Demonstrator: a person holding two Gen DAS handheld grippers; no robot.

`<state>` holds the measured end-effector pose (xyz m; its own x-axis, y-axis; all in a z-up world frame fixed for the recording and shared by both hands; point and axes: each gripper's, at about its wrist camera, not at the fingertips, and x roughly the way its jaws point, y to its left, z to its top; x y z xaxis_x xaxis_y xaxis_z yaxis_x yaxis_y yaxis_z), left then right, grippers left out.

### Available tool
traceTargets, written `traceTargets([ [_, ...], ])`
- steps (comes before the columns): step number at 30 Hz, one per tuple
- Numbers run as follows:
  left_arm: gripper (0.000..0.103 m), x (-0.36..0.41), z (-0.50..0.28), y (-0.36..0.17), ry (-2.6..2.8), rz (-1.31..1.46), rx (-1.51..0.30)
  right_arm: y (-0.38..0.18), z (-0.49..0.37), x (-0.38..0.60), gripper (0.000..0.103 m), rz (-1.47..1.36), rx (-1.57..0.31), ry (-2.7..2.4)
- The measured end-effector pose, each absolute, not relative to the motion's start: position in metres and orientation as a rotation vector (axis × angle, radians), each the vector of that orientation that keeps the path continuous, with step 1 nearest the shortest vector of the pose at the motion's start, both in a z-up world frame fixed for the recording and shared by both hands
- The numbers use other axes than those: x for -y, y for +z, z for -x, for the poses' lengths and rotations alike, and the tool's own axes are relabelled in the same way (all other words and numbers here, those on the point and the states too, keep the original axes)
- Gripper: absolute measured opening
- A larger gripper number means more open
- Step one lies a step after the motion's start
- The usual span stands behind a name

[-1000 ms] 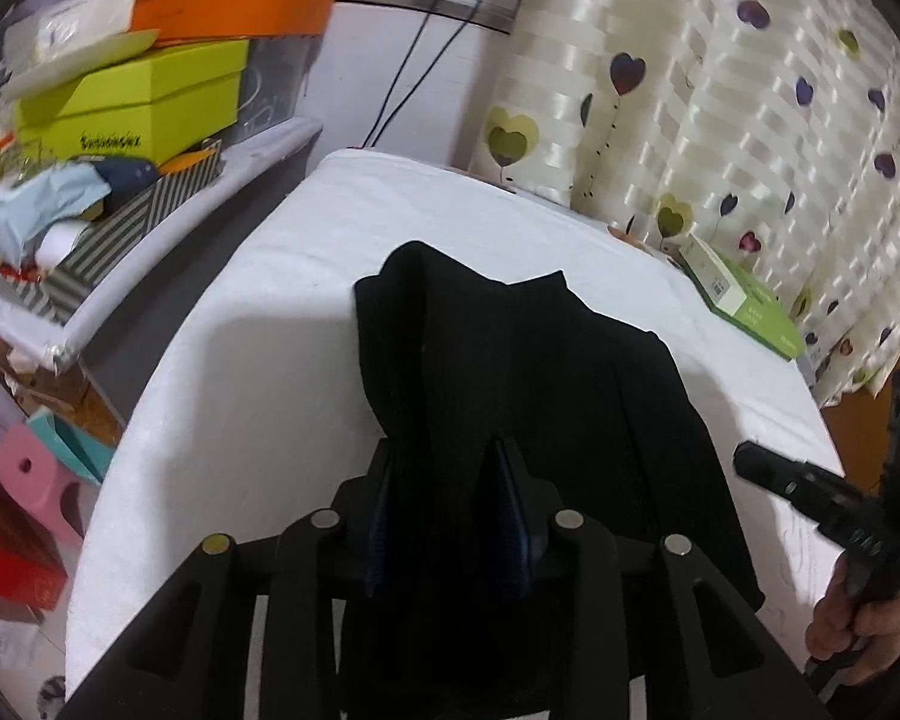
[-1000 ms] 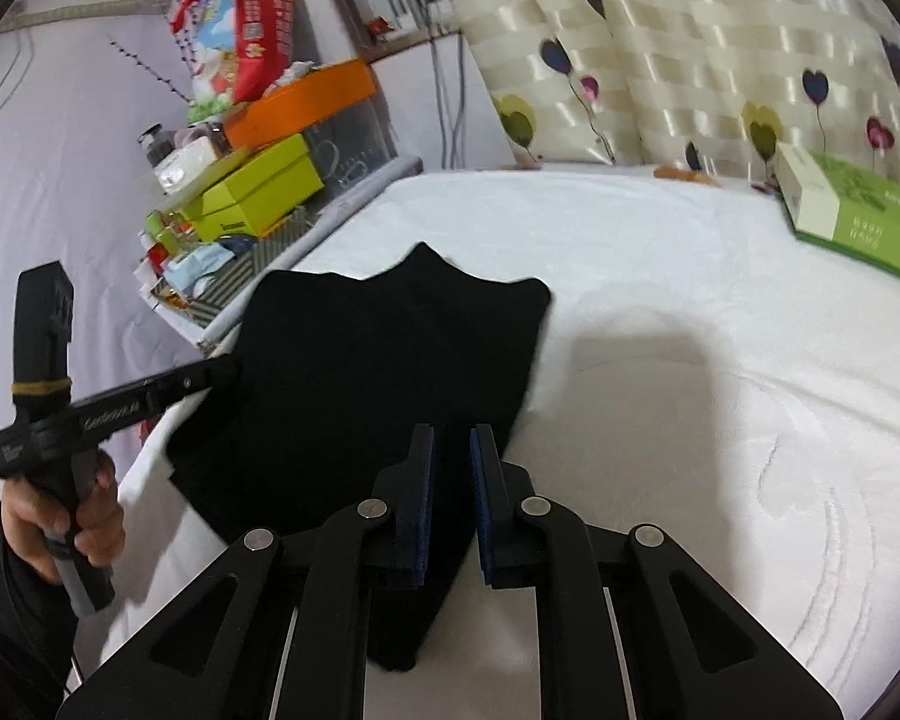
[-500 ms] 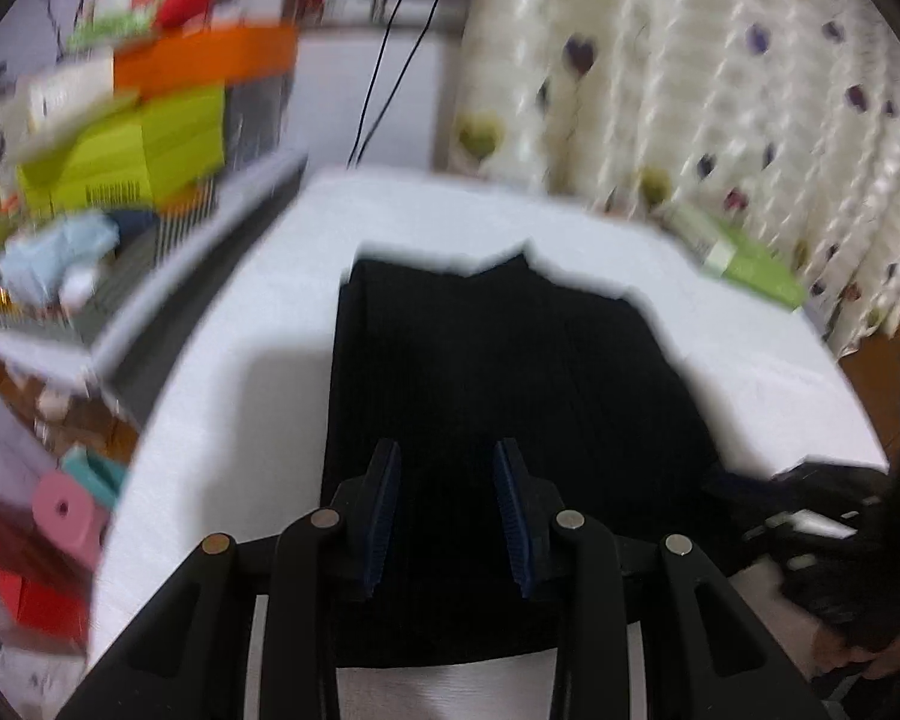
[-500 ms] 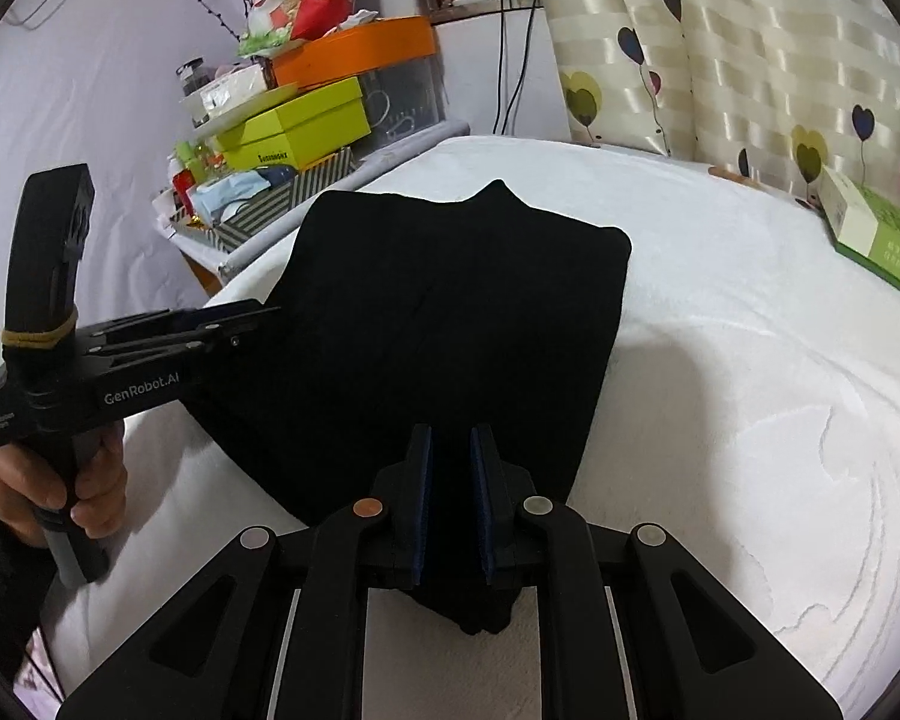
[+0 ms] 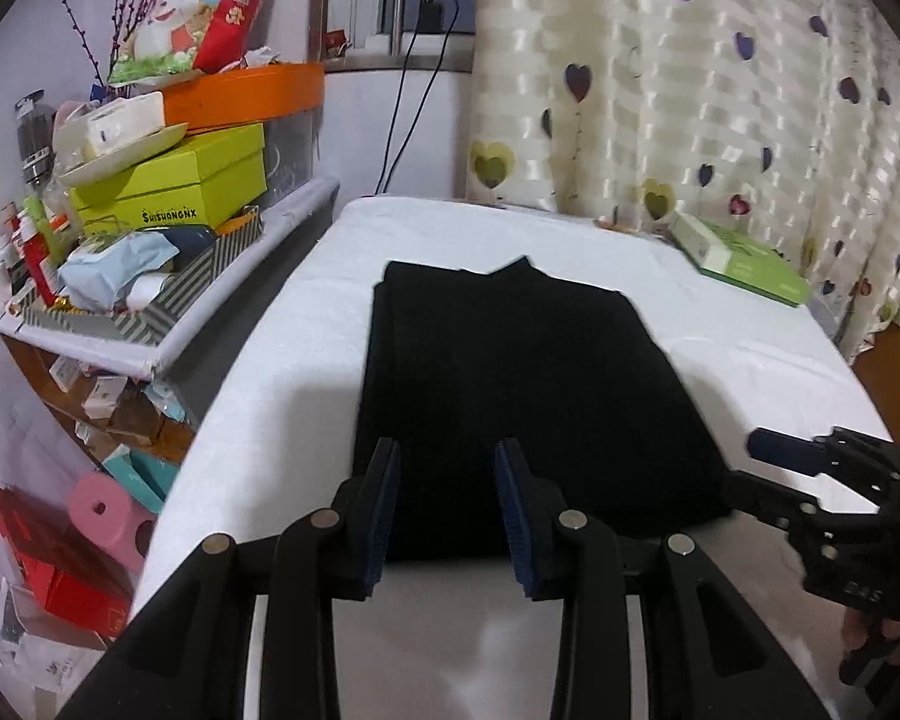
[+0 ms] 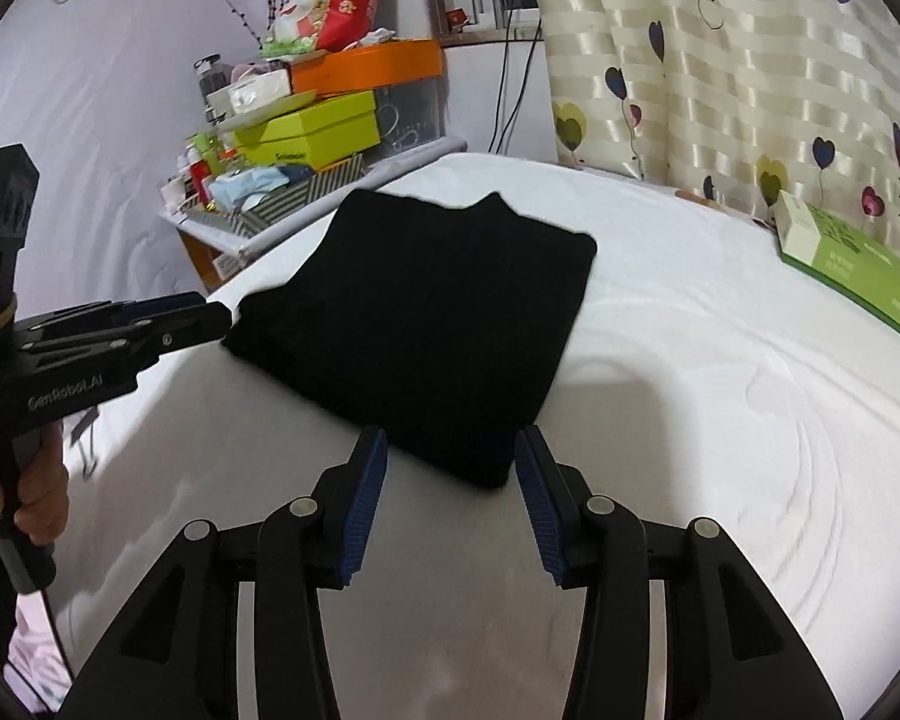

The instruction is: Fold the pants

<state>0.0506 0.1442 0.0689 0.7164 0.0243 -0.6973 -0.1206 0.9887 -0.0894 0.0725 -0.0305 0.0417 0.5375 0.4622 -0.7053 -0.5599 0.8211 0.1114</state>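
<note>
The black pants lie flat on the white bed, folded into a rough rectangle; they also show in the right wrist view. My left gripper is open and empty, just over the near edge of the pants. My right gripper is open and empty, its fingers either side of the pants' near corner. The left gripper shows from the side in the right wrist view, at the pants' left corner. The right gripper shows at the right in the left wrist view.
A cluttered shelf with a lime-green box and an orange box stands left of the bed. A green flat box lies at the bed's far right by the heart-print curtain. Clutter and a pink roll lie on the floor.
Both grippers have let go of the pants and opened. The pants dropped flat on the bed, and both grippers drew back toward the near edge.
</note>
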Motion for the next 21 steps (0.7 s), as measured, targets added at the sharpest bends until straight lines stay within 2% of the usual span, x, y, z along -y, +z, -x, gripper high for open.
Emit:
traceTargets([
  [8,0.036,-0.113,-0.005,0.055,0.089,0.144,-0.797,0.024,-0.040,0.029,0.046,0.203,-0.843,0.600],
  [21,0.039,-0.090,0.004,0.022,0.130,0.090,-0.895,0.010,-0.033,0.027,0.047,0.251,-0.890,0.571],
])
